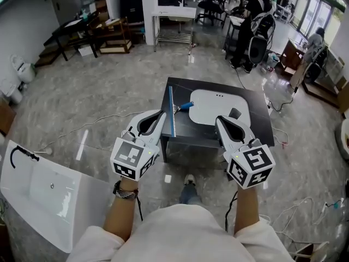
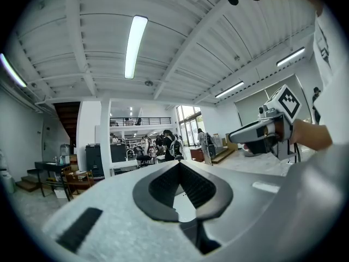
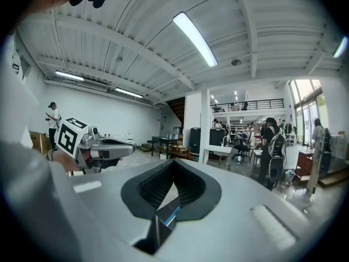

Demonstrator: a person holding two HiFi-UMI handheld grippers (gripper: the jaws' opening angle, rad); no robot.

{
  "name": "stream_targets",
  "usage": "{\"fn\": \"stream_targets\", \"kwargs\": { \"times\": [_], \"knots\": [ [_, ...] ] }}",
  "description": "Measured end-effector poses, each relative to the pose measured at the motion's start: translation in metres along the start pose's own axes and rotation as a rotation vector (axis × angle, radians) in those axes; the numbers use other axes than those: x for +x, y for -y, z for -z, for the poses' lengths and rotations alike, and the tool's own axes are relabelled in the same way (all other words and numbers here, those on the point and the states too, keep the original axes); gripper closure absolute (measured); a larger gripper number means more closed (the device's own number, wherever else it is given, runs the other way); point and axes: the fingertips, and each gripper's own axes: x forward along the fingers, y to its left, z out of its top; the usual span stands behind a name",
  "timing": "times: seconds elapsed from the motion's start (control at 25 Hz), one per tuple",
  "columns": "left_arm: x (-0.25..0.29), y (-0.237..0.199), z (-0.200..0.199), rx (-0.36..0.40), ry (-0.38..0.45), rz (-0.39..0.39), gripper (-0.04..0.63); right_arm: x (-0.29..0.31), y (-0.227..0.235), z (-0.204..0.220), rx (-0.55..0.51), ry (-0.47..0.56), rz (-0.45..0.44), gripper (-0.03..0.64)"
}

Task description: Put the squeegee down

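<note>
Since the squeegee (image 1: pixel 171 111) lies along the desk's (image 1: pixel 188 139) left edge, put-down looks done; left gripper (image 1: pixel 161 114) and right gripper (image 1: pixel 220 119), both closed and empty, need only retreat.

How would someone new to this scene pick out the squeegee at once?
In the middle of the floor stands a dark table with a white basin on it. The squeegee lies along the table's left edge, beside the basin: a long thin blade with a short blue handle.

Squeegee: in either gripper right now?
No, the squeegee lies on the dark table, clear of the left gripper and right gripper.
</note>
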Motion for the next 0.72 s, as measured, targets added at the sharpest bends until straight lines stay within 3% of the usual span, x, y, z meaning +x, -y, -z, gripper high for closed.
{"fn": "stream_targets", "kwargs": {
  "times": [0.72],
  "knots": [
    [0.003, 0.0015, -0.0037, 0.004, 0.005, 0.019, 0.592, 0.0004, 0.0068, -0.0002, 0.01, 0.003, 0.007, 0.611]
  ]
}}
